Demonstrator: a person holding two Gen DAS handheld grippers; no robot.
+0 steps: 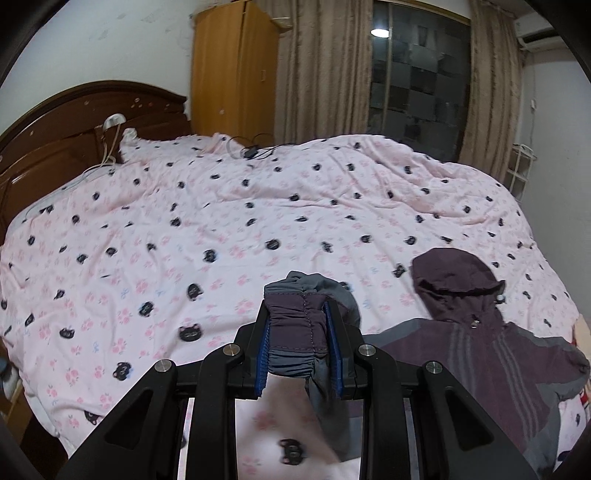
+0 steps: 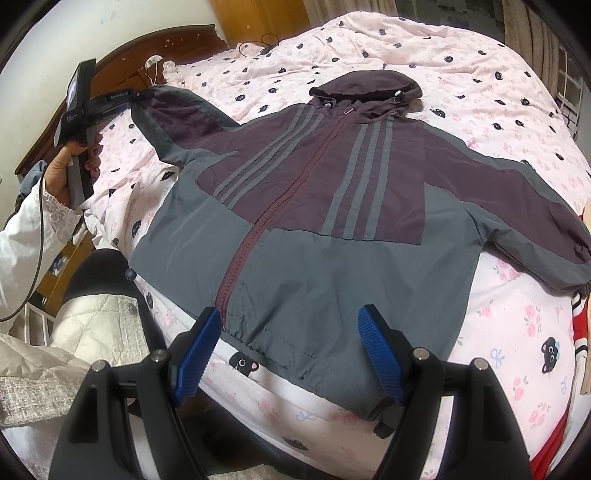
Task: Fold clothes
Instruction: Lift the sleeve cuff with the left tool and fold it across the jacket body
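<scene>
My left tongs (image 1: 301, 345) cover most of the jacket cuff (image 1: 295, 325), and the sleeve below it smears into blur. The jacket's (image 2: 314, 221) far sleeve end runs off the right edge in my right wrist view. A red garment (image 2: 576, 325) there is cut off, unidentifiable.

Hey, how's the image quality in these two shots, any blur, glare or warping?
Left wrist view: the quilt is smeared by motion blur, a lamp glares in the window, edges bow. Right wrist view: the jacket is sharp, fisheye bulges the bed, corners dark.
</scene>
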